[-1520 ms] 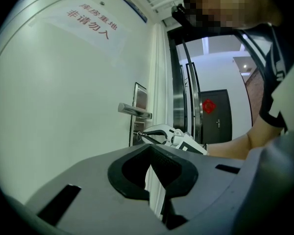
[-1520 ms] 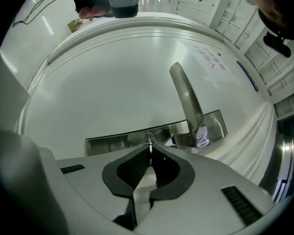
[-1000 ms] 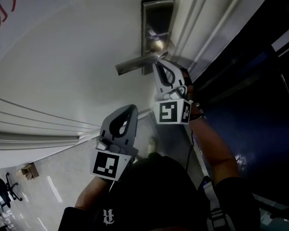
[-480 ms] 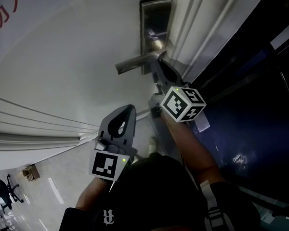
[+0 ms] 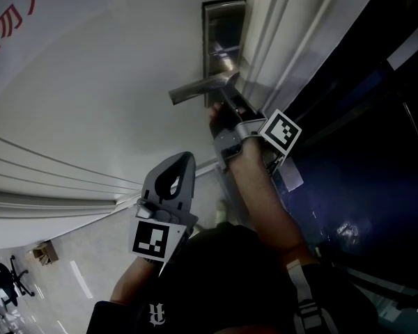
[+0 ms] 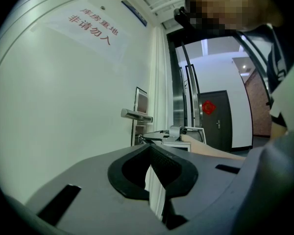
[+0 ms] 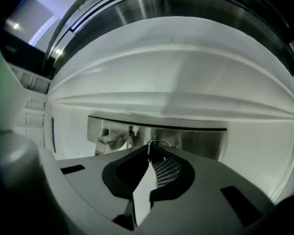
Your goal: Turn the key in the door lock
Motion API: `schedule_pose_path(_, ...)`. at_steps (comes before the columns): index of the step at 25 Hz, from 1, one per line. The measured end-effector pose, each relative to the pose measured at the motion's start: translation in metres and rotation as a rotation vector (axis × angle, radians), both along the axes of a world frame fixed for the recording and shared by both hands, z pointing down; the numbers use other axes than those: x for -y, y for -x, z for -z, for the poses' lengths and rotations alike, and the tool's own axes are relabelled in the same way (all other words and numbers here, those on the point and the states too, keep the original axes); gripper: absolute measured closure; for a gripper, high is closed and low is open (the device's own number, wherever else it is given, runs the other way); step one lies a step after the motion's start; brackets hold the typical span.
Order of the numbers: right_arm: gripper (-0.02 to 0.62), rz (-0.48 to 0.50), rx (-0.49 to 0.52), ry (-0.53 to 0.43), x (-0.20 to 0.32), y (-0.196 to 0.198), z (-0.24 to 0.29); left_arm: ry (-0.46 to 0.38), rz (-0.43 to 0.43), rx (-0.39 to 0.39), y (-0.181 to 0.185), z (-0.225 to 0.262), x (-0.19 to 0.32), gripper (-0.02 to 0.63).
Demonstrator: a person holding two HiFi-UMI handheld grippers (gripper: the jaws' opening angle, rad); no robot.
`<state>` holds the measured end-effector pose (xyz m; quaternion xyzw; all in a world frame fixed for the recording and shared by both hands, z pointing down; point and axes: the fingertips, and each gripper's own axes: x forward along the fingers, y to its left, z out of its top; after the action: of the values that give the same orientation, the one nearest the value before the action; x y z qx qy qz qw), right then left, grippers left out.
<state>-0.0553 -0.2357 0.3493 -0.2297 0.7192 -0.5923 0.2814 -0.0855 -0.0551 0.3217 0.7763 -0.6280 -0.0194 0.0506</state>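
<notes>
Metal key [image 7: 148,148] in door lock [image 5: 223,42]

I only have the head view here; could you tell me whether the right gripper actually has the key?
Observer: Yes. In the right gripper view, the right gripper is closed, its tips pinching the key at the lock plate.
Operator: Thank you. And the left gripper?
Observer: The left gripper is shut on nothing, held off the door, facing the lever handle.
</notes>
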Motion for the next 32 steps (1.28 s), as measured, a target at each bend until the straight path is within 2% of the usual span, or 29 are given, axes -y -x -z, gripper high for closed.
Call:
schedule_pose_path(3, 0.574, 0.023, 0.098, 0.075, 0.0, 0.002, 0.0, -0.006, -0.005, 0.0, -0.001, 0.002, -0.001, 0.6)
schedule_pose_path(5, 0.574, 0.028, 0.128, 0.096, 0.0, 0.002, 0.0, -0.008, -0.009, -0.001, -0.001, 0.002, -0.001, 0.6)
schedule_pose_path(12, 0.572, 0.033, 0.123, 0.081, 0.0, 0.002, 0.0, -0.015, -0.017, -0.001, -0.004, 0.004, -0.002, 0.6)
schedule_pose_path(18, 0.572, 0.066, 0.221, 0.106, -0.001, 0.004, 0.001, -0.014, -0.018, 0.0, -0.005, 0.004, -0.003, 0.6)
schedule_pose_path(21, 0.571, 0.072, 0.237, 0.101, -0.009, 0.0, 0.002, -0.013, -0.019, -0.001, -0.007, 0.003, -0.003, 0.6)
schedule_pose_path(26, 0.571, 0.103, 0.152, 0.044, -0.037, -0.007, -0.004, -0.006, -0.026, -0.016, -0.007, 0.0, -0.001, 0.6)
schedule_pose_path(32, 0.572, 0.18, -0.065, -0.158, -0.075, -0.008, -0.003, -0.014, -0.045, -0.025, -0.013, 0.002, 0.002, 0.6)
